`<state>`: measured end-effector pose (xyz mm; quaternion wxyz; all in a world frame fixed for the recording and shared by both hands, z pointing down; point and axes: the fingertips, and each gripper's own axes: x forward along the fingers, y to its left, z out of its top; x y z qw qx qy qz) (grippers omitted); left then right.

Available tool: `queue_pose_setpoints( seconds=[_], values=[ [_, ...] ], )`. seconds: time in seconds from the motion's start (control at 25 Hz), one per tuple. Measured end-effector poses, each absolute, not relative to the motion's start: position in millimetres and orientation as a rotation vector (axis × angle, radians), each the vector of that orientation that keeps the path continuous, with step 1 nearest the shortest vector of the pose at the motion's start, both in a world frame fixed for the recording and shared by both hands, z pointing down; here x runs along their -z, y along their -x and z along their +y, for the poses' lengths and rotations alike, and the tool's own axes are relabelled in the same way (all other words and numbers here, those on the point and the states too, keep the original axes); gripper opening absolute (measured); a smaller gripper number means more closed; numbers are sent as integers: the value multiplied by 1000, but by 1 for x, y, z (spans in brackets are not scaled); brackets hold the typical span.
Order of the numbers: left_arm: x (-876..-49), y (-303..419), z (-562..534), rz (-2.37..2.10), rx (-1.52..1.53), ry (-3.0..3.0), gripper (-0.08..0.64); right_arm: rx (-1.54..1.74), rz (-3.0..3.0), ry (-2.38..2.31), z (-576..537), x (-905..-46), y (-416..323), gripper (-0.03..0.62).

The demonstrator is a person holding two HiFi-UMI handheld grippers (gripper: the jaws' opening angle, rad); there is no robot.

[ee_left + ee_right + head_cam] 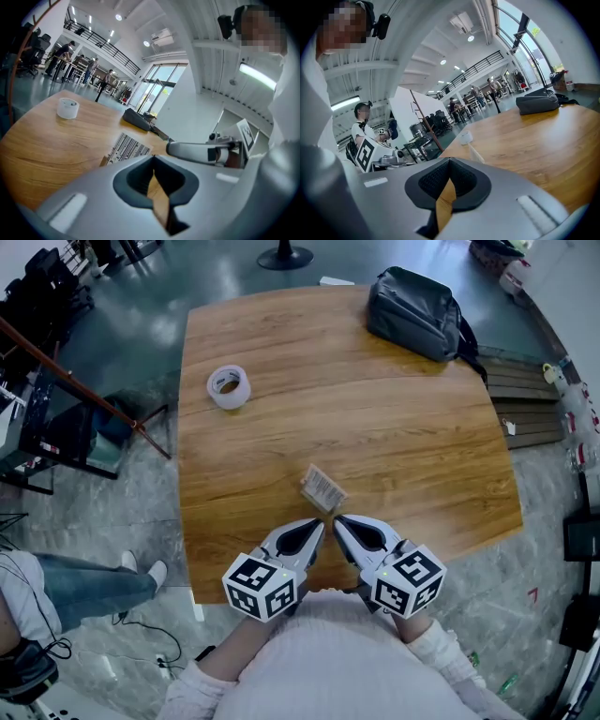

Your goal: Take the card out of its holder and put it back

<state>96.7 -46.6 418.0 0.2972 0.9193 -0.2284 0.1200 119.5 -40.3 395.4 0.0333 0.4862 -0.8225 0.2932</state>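
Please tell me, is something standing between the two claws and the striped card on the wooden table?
Nothing visible does. The small striped card lies on the wooden table just ahead of the left claw and the right claw. The white tape roll and the dark grey bag sit well beyond it.

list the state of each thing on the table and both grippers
left gripper, shut, empty
right gripper, shut, empty
card, flat on the table, ungripped
tape roll, lying flat, hole up
bag, resting at the far right corner
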Motion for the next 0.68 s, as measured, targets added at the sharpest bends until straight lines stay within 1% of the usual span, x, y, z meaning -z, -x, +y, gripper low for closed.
queue_pose_setpoints(
  seconds=[0.24, 0.68],
  values=[
    [-419, -100, -45, -591, -338, -2434, 8, -947, -2517, -1503, -37, -398, -123, -2],
    [-417, -105, -55, -566, -321, -2434, 8, -924, -2488, -1486, -39, -400, -128, -2]
  ],
)
